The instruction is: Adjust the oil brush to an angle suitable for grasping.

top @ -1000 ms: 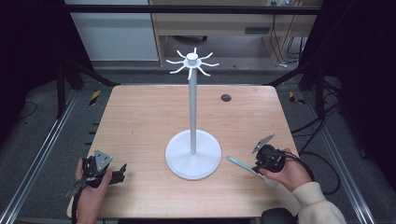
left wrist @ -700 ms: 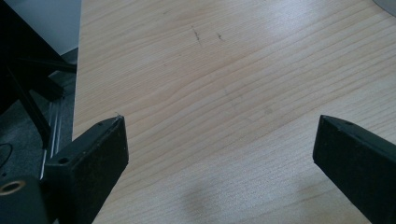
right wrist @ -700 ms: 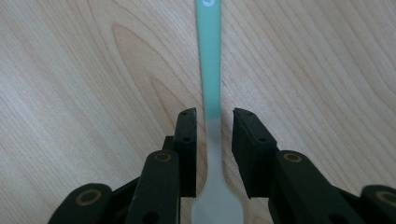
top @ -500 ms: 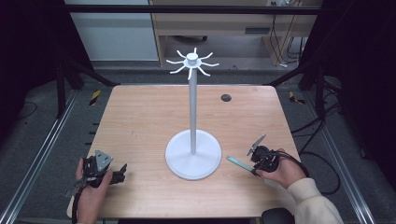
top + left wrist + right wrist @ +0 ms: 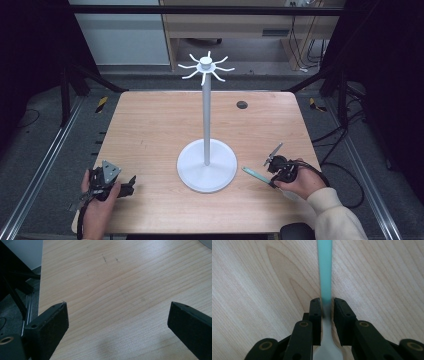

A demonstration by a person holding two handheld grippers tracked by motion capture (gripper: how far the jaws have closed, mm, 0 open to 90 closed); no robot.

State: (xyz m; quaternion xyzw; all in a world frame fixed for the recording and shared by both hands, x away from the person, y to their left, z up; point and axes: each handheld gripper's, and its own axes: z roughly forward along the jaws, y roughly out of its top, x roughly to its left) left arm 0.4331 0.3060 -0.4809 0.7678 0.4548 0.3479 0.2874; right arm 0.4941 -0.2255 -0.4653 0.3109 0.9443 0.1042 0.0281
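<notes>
A pale wooden worktop (image 5: 150,125) sits in a dark room, with a cabinet beyond its far edge. Near the right part of its near edge lies a slim utensil with a teal handle (image 5: 253,174), flat on the wood and pointing toward the white stand. The right gripper (image 5: 276,165) has its jaws closed narrowly on the utensil where the teal meets a pale grey end (image 5: 325,315). A second ago that gripper sat a little farther right and higher over the handle; since then it has slid in along the utensil, so the grasp now looks made and lifting is probably next. The left gripper (image 5: 125,184) rests near the near-left corner, jaws wide apart over bare wood, holding nothing, where it was before. Just left of the utensil stands the white stand (image 5: 206,170), its round base close enough that a careless sweep could knock it; its hooked top (image 5: 205,67) rises well above. A small dark disc (image 5: 242,104) lies near the far edge, well apart.
</notes>
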